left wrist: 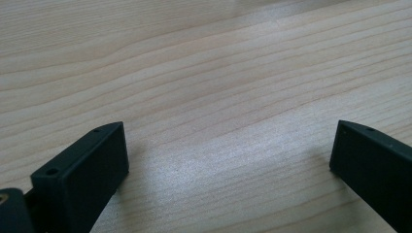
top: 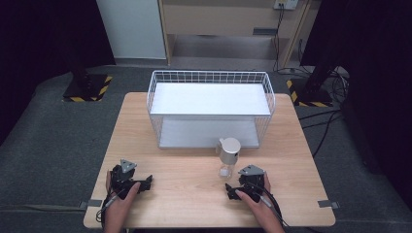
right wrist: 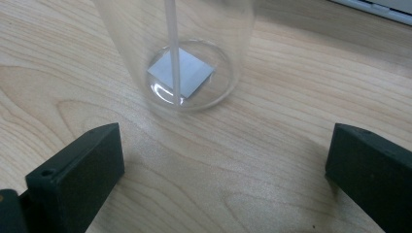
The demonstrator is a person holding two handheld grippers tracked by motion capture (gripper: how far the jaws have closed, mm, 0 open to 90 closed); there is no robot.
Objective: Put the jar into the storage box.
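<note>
The clear plastic pump bottle with a silver dispenser cap [top: 229, 156] stands upright on the light wooden worktop [top: 184, 194], just in front of the white wire two-tier shelf basket [top: 210, 109] and apart from it. In the right gripper view its transparent base [right wrist: 187, 82] and thin dip tube sit just ahead of the jaws, not between them.

The right gripper [top: 236, 190] rests low on the worktop just on the person's side of the bottle, its jaws spread wide with nothing between them. The left gripper [top: 141, 183] lies well off to the left near the front edge, its jaws likewise wide and empty over bare wood [left wrist: 218, 97].

Judged from this, the work is at its very start: the bottle is untouched, and neither tier of the basket holds anything. What seems left is all of it: closing in on the bottle, gripping it, lifting it, and probably setting it in the basket.
</note>
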